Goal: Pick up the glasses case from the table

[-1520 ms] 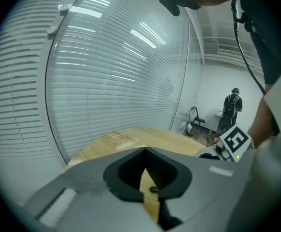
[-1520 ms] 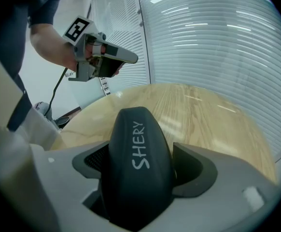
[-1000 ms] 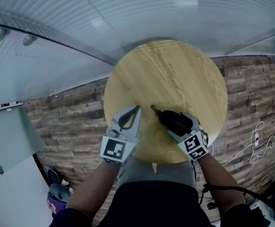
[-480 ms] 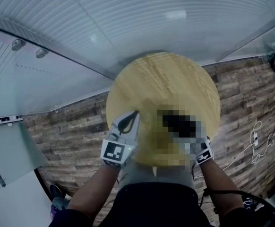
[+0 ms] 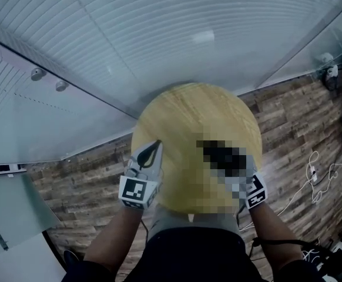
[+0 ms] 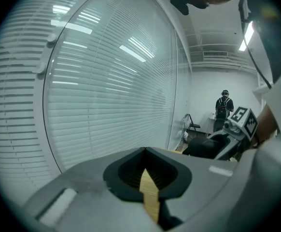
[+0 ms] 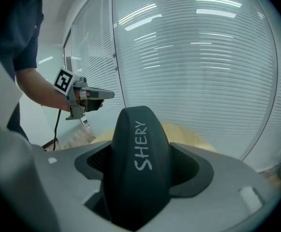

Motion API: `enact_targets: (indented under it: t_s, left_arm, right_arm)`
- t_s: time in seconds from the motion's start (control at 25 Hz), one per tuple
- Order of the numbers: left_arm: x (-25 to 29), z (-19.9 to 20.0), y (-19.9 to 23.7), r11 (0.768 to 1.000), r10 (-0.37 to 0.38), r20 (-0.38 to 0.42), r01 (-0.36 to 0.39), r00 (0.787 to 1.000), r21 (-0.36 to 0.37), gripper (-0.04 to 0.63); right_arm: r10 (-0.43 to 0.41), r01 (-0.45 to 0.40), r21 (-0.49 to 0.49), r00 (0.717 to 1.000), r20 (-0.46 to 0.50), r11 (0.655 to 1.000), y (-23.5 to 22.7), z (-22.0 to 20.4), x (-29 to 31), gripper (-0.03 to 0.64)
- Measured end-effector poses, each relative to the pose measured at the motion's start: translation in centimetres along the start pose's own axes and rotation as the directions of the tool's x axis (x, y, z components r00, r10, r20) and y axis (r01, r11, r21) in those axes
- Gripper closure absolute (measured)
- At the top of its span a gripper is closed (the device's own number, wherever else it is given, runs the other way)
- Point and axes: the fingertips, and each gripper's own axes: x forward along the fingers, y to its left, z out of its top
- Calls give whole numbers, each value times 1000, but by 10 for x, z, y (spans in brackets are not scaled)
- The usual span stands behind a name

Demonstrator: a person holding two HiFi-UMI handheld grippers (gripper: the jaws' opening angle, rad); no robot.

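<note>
My right claw [image 7: 143, 153] clamps the dark glasses case [image 7: 138, 178] above the table's [image 5: 188, 116] near right edge; my left claw's [image 6: 145, 150] jaws meet.

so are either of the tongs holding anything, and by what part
The right tongs grip the dark glasses case by its two long sides, its rounded end sticking out past the jaws. The left tongs are shut on nothing.
</note>
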Motion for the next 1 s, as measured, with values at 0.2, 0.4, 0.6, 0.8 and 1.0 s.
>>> enact_targets:
  t_s: [0.2, 0.4, 0.6, 0.8, 1.0]
  left_arm:
    - [-17, 31, 9, 1000, 6, 47, -6, 999, 18, 592]
    - [-33, 69, -4, 999, -33, 100, 31, 994, 17, 592]
    - [-52, 98, -17, 997, -55, 171, 45, 984, 65, 592]
    - [-64, 110, -30, 991, -100, 197, 79, 975, 112, 592]
    - [-74, 126, -44, 994, -100, 224, 88, 970, 65, 592]
  right_arm:
    - [-31, 32, -12, 999, 41, 999, 8, 33, -21, 247]
    - [-38, 42, -38, 993, 108, 998, 18, 67, -47, 247]
    - [-41, 50, -50, 984, 172, 997, 33, 94, -70, 247]
    - [-42, 54, -53, 975, 217, 997, 49, 102, -83, 247]
    - [-69, 83, -41, 960, 270, 996, 50, 105, -96, 249]
